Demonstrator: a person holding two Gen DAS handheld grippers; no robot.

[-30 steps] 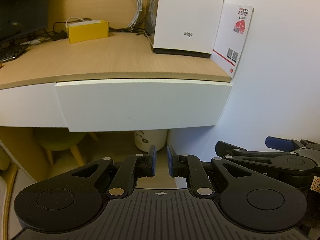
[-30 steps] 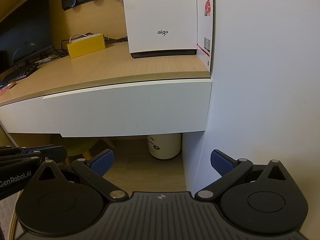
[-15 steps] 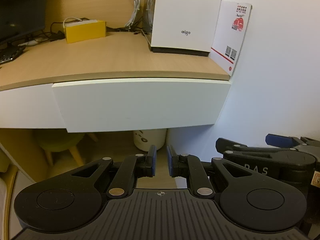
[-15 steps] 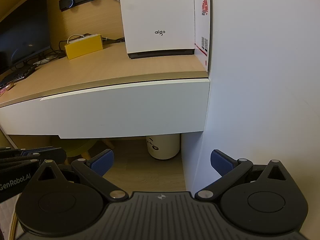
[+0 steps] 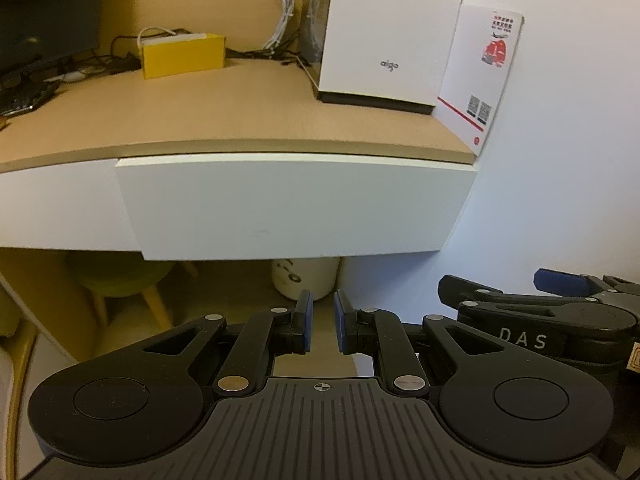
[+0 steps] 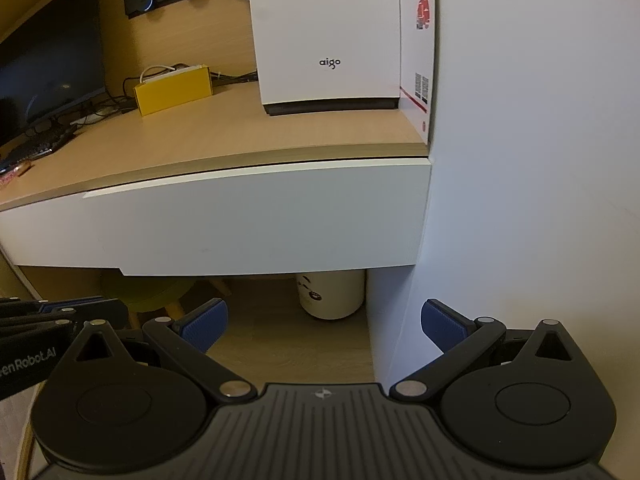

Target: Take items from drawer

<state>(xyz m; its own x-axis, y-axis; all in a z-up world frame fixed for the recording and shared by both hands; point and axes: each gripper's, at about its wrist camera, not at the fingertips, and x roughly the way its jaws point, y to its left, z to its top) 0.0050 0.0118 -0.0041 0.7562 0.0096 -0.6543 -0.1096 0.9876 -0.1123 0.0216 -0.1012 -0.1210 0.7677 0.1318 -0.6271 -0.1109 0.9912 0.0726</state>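
The white drawer front [image 5: 296,208] sits under the wooden desk top [image 5: 200,120], pushed in, so its contents are hidden. My left gripper [image 5: 320,326] hovers below and in front of the drawer, its blue pads only a narrow gap apart with nothing between them. My right gripper [image 6: 324,324] hangs at the same height near the drawer's [image 6: 260,220] right end, fingers spread wide and empty. Each gripper shows at the edge of the other's view.
A white aigo box [image 5: 392,32], a red-and-white card [image 5: 484,76], a yellow box [image 5: 182,56], cables and a monitor [image 5: 44,12] stand on the desk. Below are a white bin [image 6: 332,296] and a green stool [image 5: 116,276]. A white wall [image 6: 540,160] is on the right.
Both grippers have drifted slightly closer to the drawer front. The finger openings are the same as before, and the drawer has not moved.
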